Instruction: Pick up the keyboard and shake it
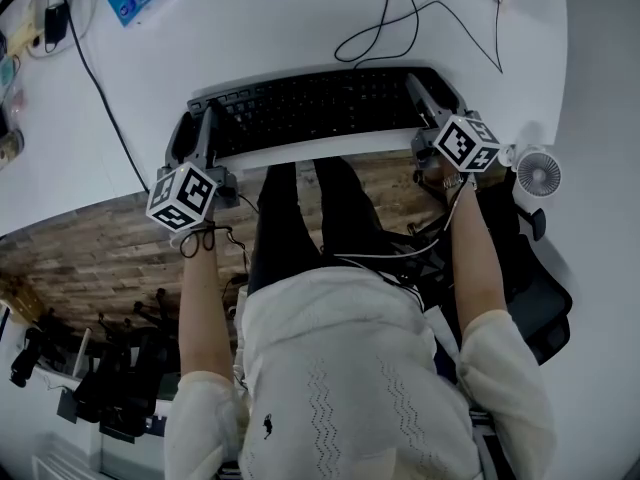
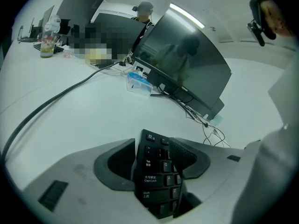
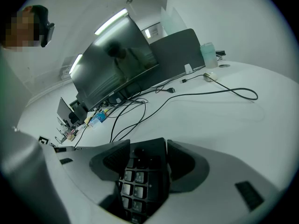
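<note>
keyboard (image 1: 320,108) sat upper centre of the head view, at the desk (image 1: 250,38) edge, with left gripper (image 1: 207,123) and right gripper (image 1: 422,96) each clamped on one end. best bet was an even squeeze and short level shakes so it didn't slip.

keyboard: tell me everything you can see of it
The keyboard is black, plastic-looking and full-size with a number pad. It runs lengthwise along the near edge of the white desk, keys up. The left gripper is shut on its left end, beside the Tab, Caps Lock and Shift keys. The right gripper is shut on the number-pad end. Whether it is lifted off the desk is unclear.
</note>
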